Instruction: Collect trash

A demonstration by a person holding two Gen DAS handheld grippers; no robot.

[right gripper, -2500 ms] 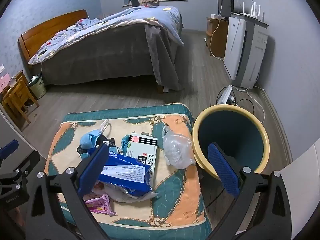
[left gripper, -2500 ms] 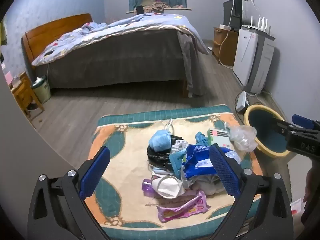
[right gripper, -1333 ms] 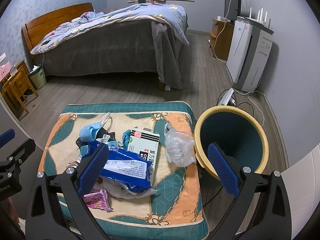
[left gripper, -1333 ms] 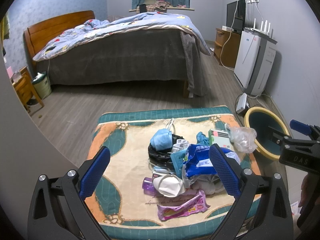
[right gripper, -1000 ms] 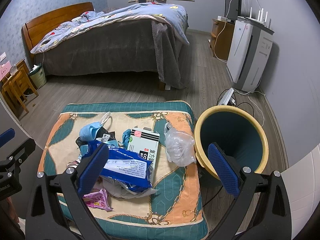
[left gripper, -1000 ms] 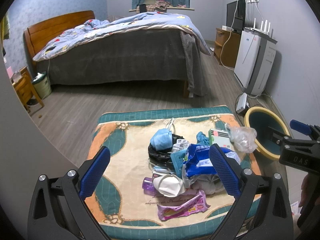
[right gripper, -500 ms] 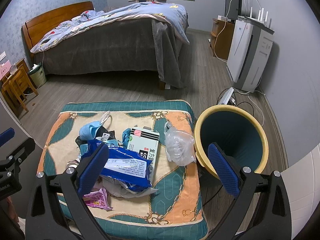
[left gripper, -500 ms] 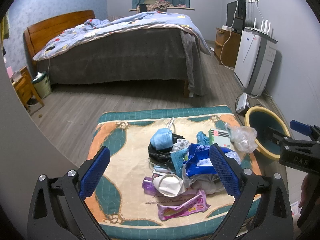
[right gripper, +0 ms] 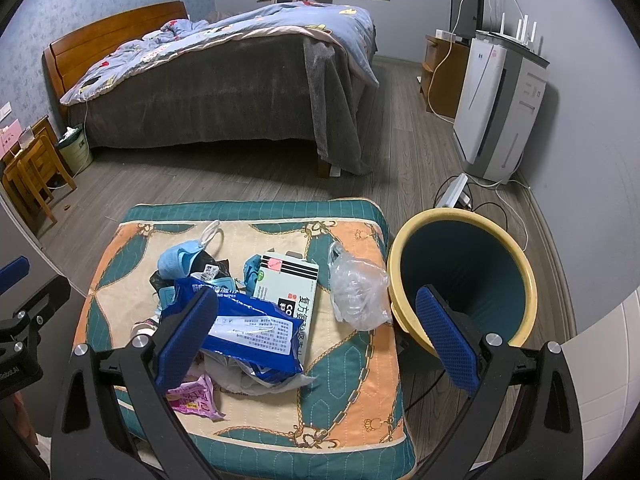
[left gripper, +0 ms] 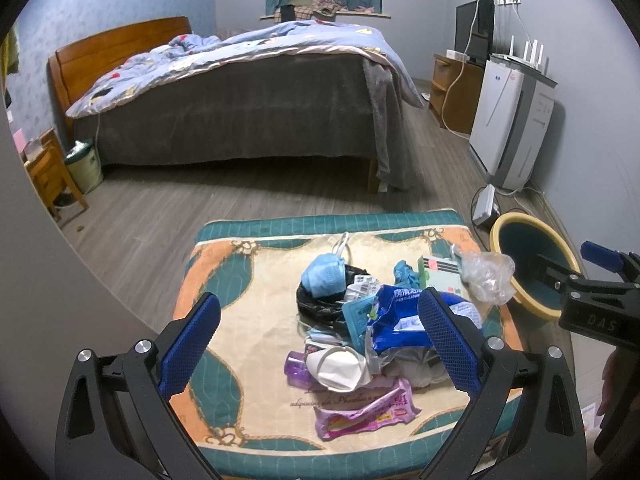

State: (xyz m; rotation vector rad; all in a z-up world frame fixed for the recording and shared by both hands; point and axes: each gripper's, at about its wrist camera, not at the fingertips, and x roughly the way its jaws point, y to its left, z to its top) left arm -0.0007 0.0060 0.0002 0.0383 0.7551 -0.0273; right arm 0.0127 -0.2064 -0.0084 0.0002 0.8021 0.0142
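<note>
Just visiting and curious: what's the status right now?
Left claw and right claw open, empty. Trash pile untouched on mat, bin beside it. Nothing in the way.

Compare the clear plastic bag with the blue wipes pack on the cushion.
The clear plastic bag is see-through and crumpled; the blue wipes pack is opaque, printed and flatter. The bag lies alone beside the bin; the pack tops the litter pile. Both rest ungripped on the cushion.

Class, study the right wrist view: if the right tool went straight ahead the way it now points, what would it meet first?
Probably the clear plastic bag, lying on the cushion near its edge beside the yellow-rimmed bin. The right tool is open and empty; depth is hard to judge, so it might meet the cushion just short of the bag.
</note>
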